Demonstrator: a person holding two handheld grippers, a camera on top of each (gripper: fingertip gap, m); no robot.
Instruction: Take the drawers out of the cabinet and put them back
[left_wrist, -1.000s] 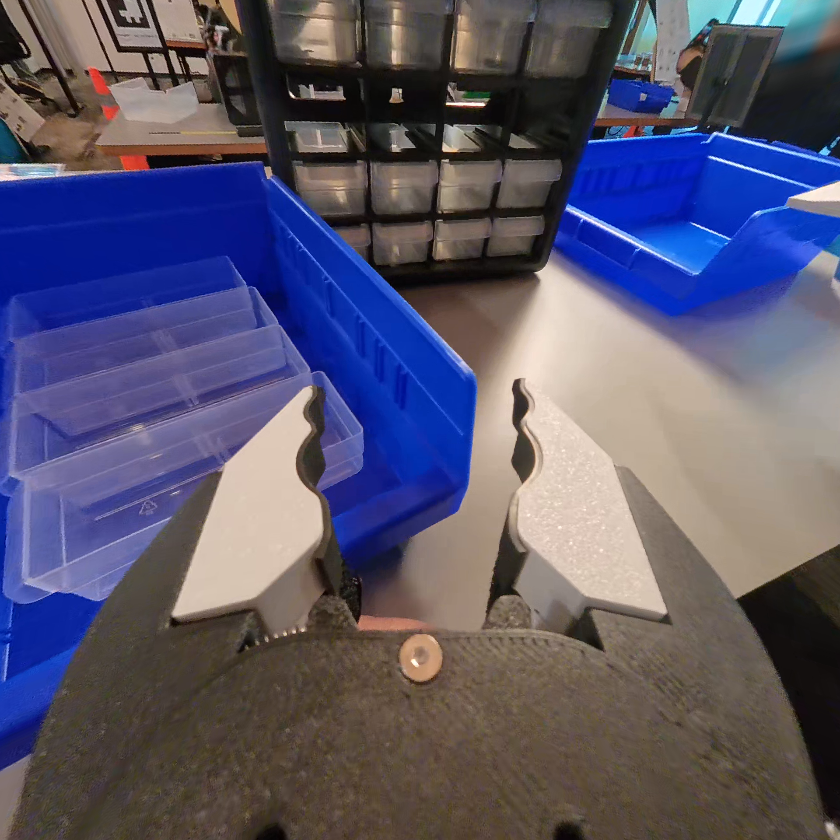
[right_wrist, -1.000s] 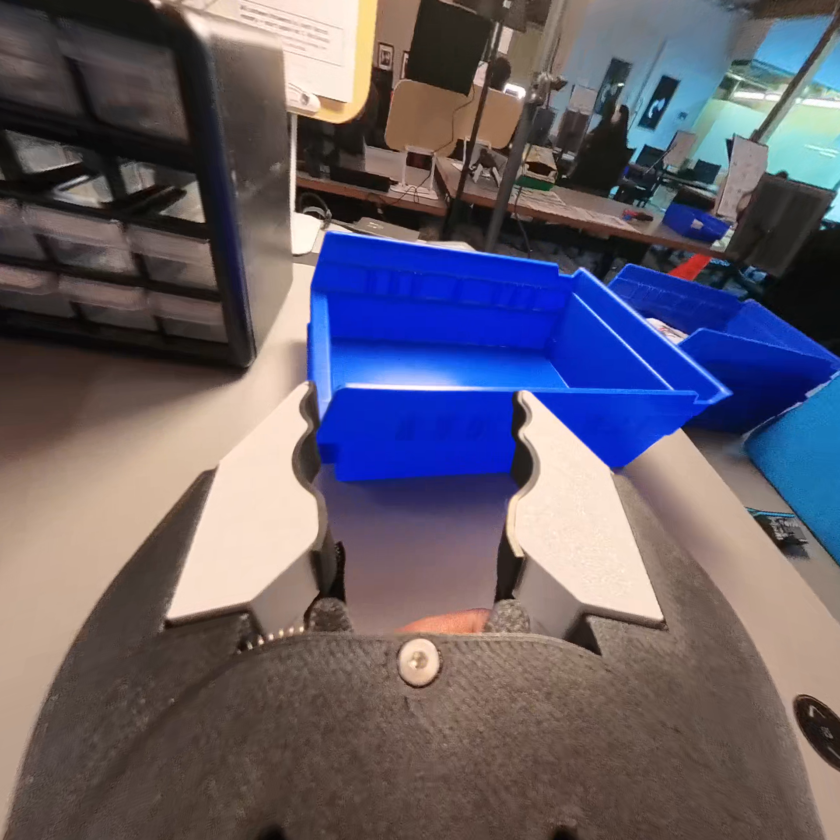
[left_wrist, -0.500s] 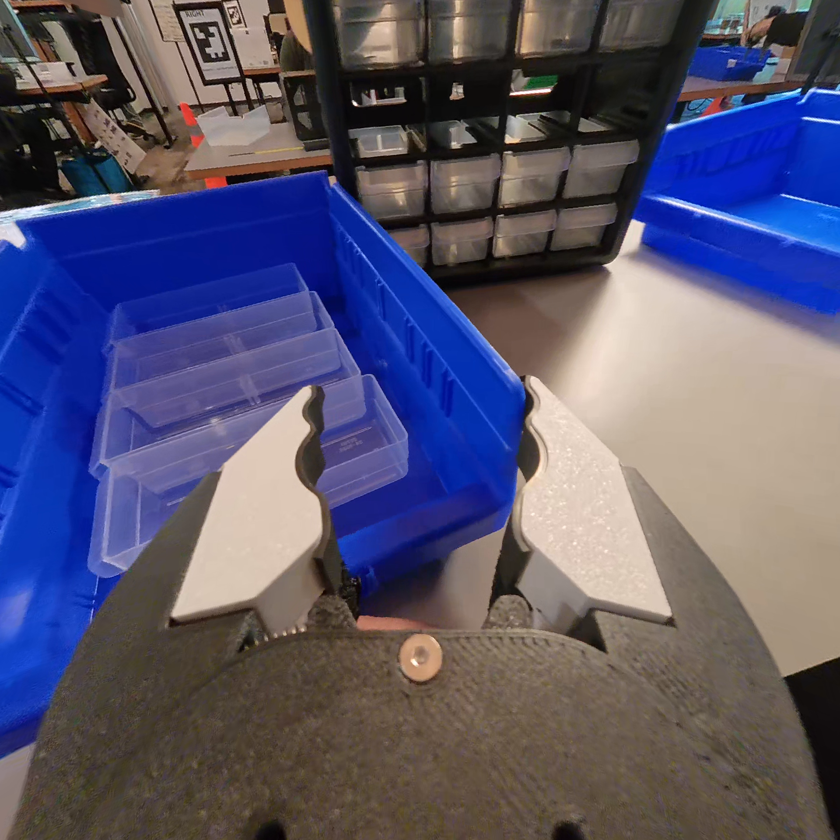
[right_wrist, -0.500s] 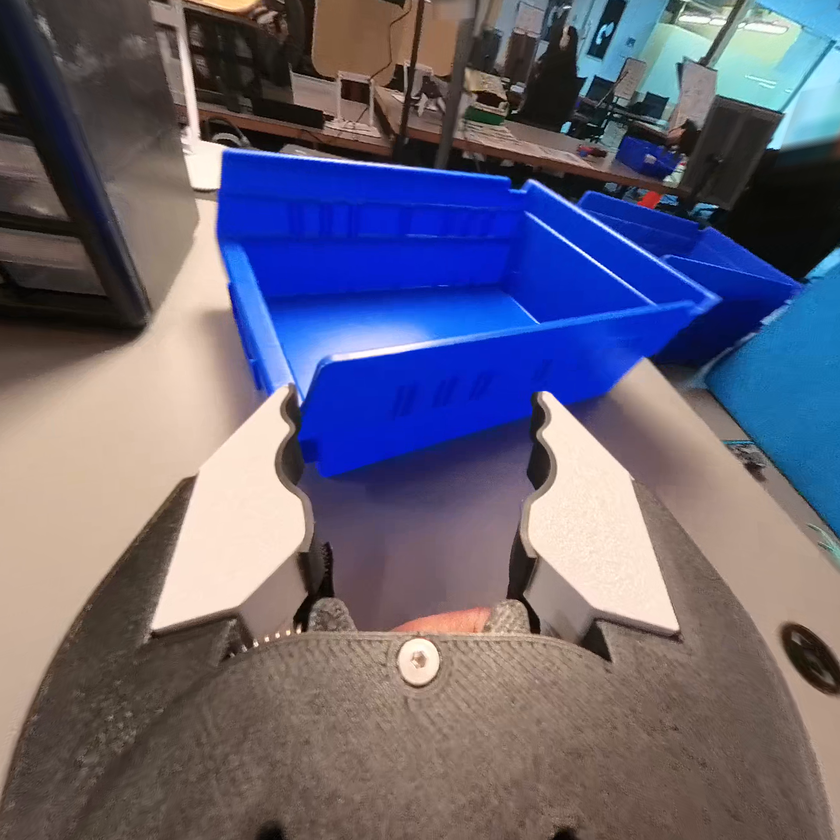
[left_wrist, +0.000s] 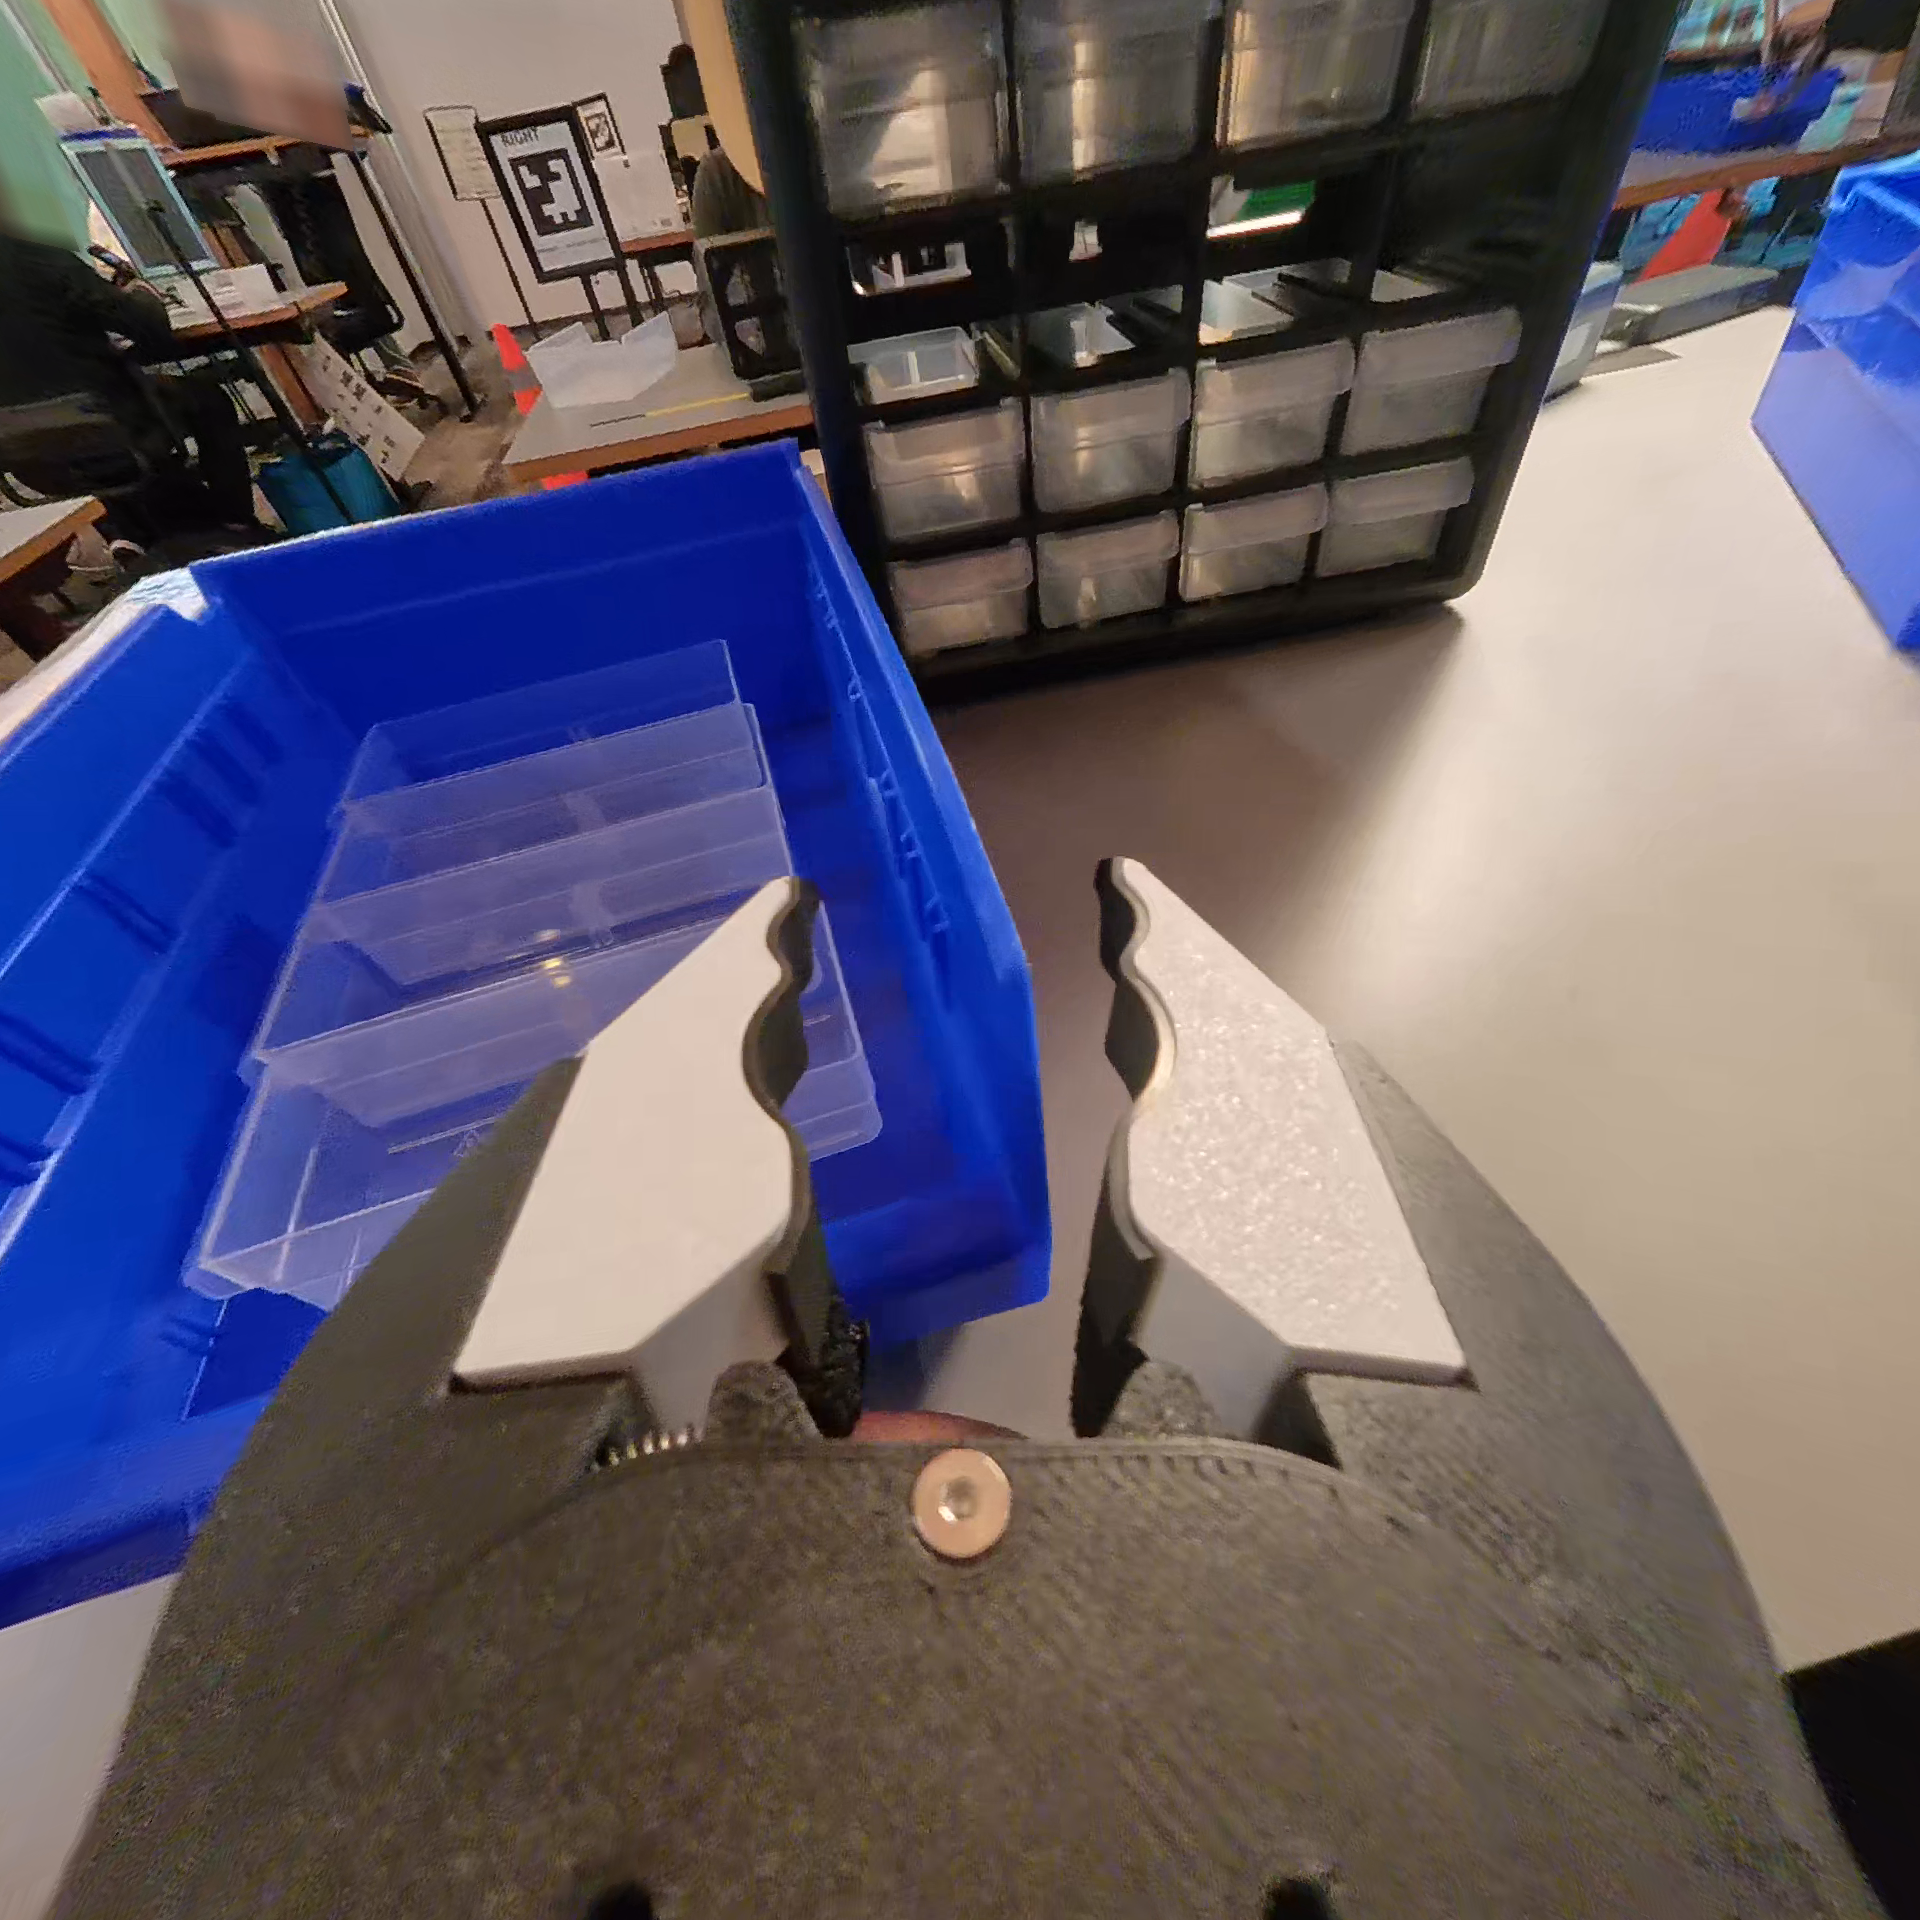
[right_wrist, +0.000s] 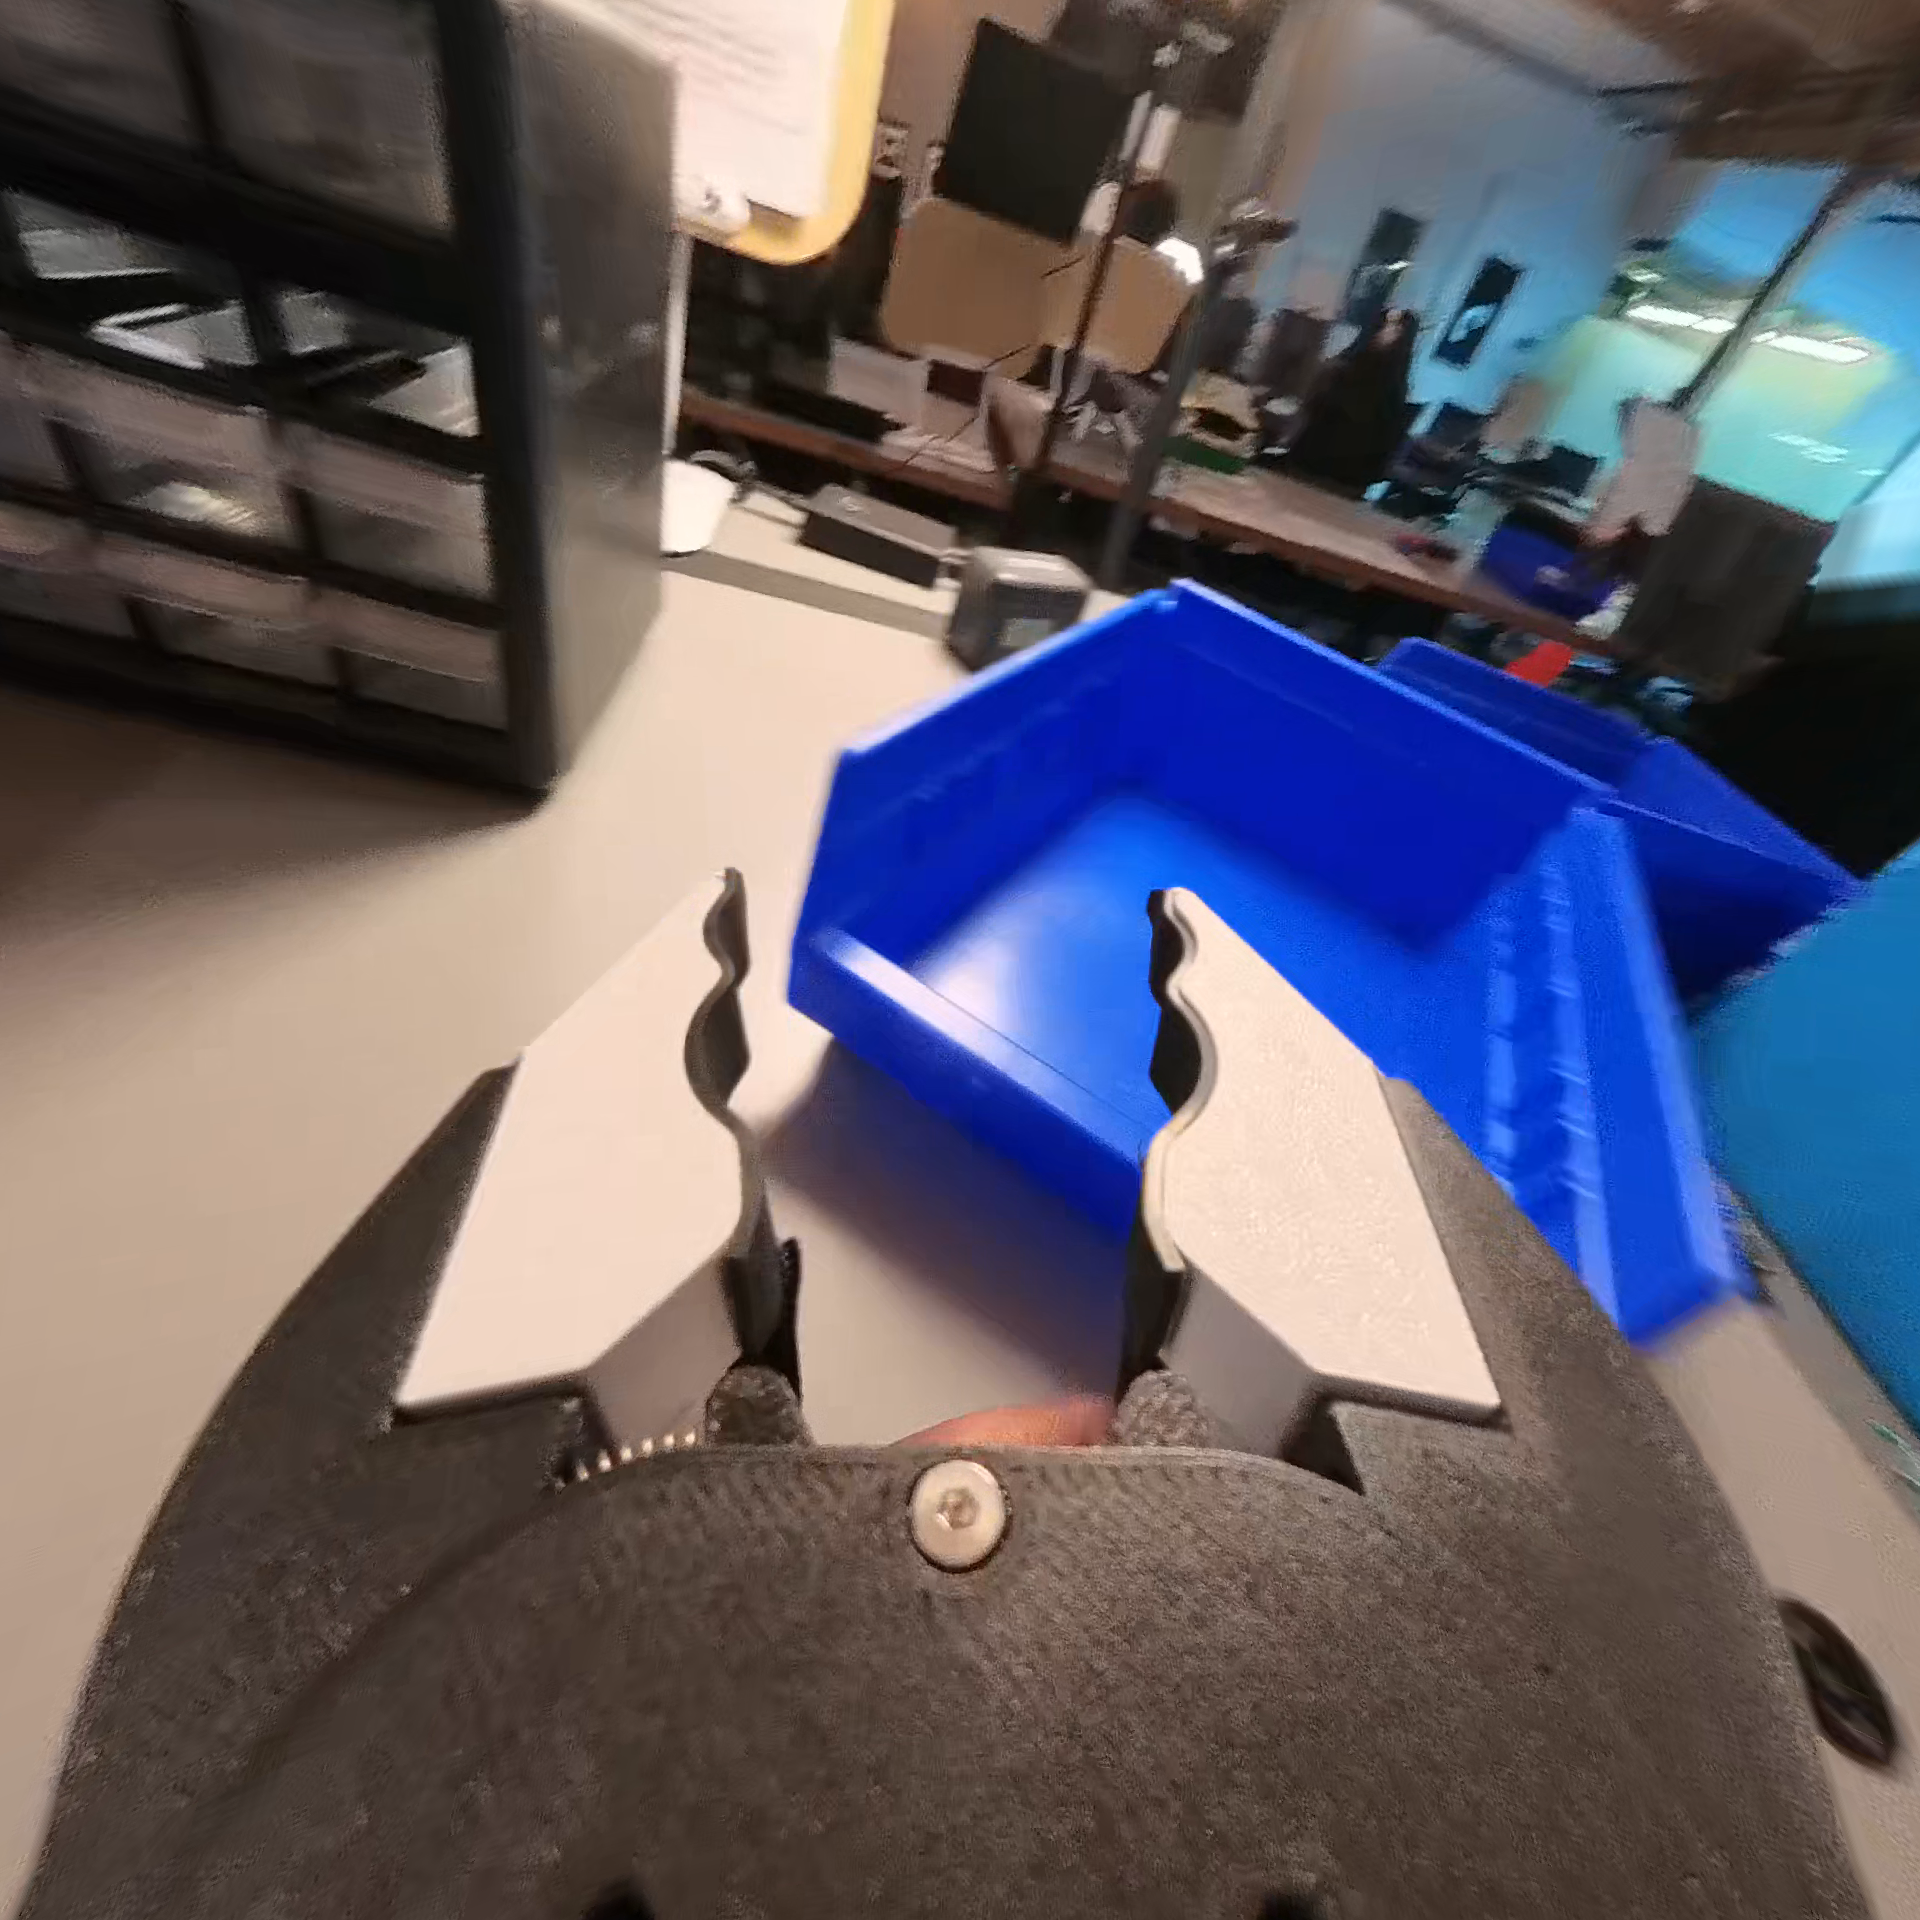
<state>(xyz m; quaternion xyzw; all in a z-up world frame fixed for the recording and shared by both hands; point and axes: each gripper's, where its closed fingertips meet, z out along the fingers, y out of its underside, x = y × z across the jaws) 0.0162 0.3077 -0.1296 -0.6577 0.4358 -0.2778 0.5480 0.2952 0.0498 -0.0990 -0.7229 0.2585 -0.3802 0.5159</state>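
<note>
Clearly, the drawers (left_wrist: 561, 935) we took out are lying in a loose, overlapping stack of clear plastic inside the blue bin (left_wrist: 935, 1039) on our left, while the cabinet (left_wrist: 1164, 343) stands at the back of the table (left_wrist: 1507, 935) with several slots dark and open and the lower rows filled. Our left gripper (left_wrist: 951, 904) hovers above the bin's near right corner, its fingers moderately apart with nothing between them but the bin wall below. Our right gripper (right_wrist: 945, 904) is spread wide and bare, over the table just in front of a second blue bin (right_wrist: 1351, 831), which has nothing in it.

What we judge risky: the drawers are transparent and nested, so a grasp on one rim could drag or lift its neighbour, or slip on the thin, slick wall. The bin's tall side wall stands between our left fingers and the stack, and a low reach could knock it. Getting a drawer back means lining it up squarely with a narrow slot; a tilt would jam it.

Behind the table we see other work tables, a stand with a printed marker and seated people, all well apart. The right view is blurred.
</note>
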